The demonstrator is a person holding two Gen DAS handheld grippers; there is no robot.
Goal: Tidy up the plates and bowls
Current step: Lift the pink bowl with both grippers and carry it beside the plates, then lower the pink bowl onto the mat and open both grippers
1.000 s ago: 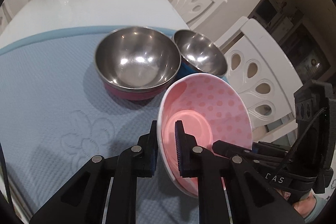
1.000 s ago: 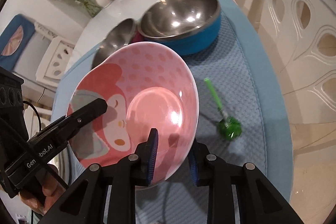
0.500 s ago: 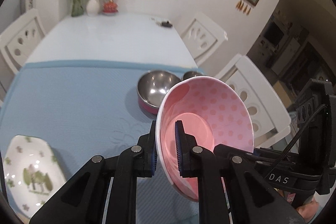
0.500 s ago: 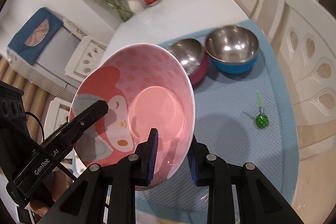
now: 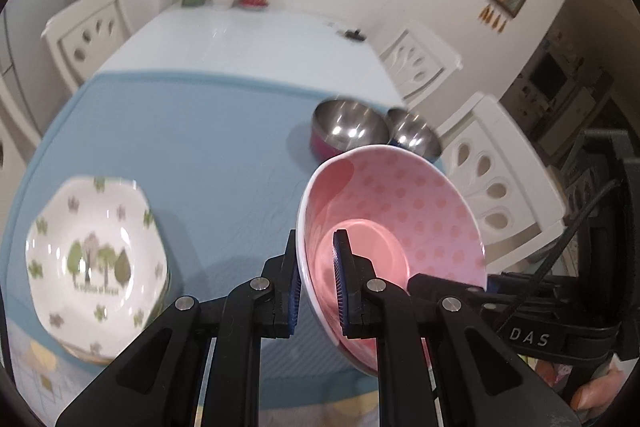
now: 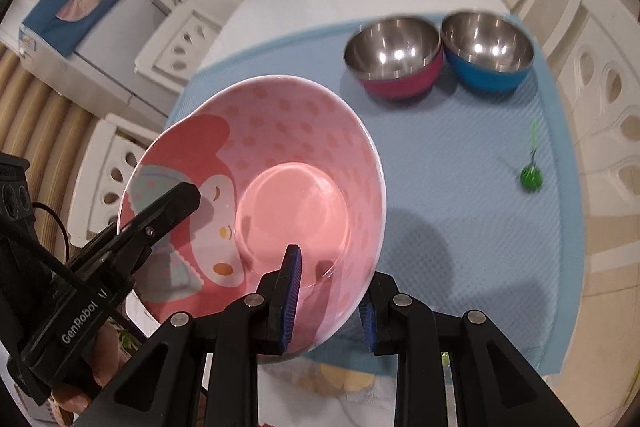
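- Blue matting (image 5: 192, 147) covers my end of a white dining table (image 5: 256, 39), and above it hangs the pink bowl (image 5: 396, 227), tilted and clear of the cloth.
- Both my tongs pinch its rim: the left gripper (image 5: 316, 283) is clamped narrow on the near edge, the right gripper (image 6: 330, 301) on the opposite side, one pad inside and one outside.
- A second ago the pink bowl sat low, right beside the two steel bowls; now it is up and drawn back from them, so I judge I am carrying it towards its place.
- The red-based steel bowl (image 6: 394, 57) and the blue-based steel bowl (image 6: 488, 51) stand touching at the far edge.
- A white floral plate (image 5: 96, 267) now shows to my left, perhaps on a stack.
- A green-headed stick (image 6: 531, 171) lies alone to the right, well out of the way.
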